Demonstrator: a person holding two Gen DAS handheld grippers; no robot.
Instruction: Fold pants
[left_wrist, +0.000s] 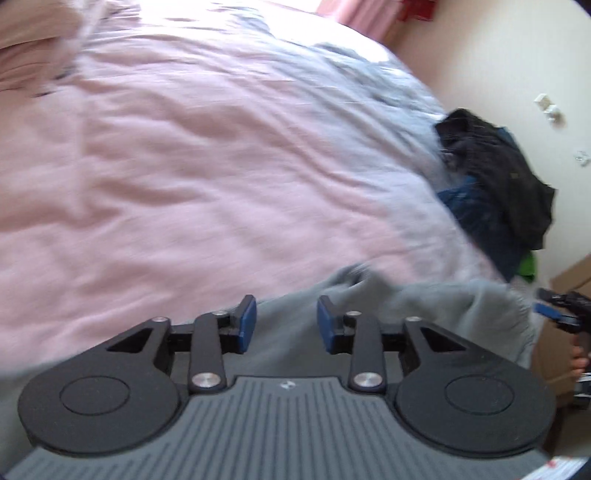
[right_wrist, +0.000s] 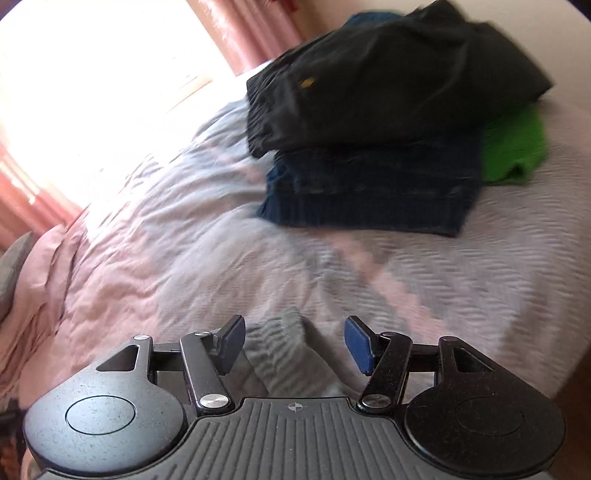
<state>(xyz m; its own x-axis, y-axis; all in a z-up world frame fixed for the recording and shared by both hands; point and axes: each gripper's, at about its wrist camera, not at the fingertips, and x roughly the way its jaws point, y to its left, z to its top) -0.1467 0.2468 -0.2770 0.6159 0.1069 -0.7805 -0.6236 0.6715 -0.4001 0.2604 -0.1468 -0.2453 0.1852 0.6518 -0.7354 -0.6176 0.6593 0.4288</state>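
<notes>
The grey pants (left_wrist: 424, 314) lie crumpled on the pink bedspread (left_wrist: 203, 166) near its front edge in the left wrist view. My left gripper (left_wrist: 286, 314) hovers over them, open, its blue pads (left_wrist: 246, 321) apart with only grey cloth showing below. My right gripper (right_wrist: 295, 332) is open as well, over the pale quilted bedspread (right_wrist: 443, 280), holding nothing. It also shows at the far right of the left wrist view, the right gripper (left_wrist: 554, 310) in a hand beside the pants. Both views are motion-blurred.
A stack of folded clothes sits on the bed: a black garment (right_wrist: 388, 81) on top, a navy one (right_wrist: 369, 192) under it, a green one (right_wrist: 513, 147) beside. The same pile (left_wrist: 491, 177) lies at the bed's right edge. Pink curtains (right_wrist: 243, 33) and a bright window are behind.
</notes>
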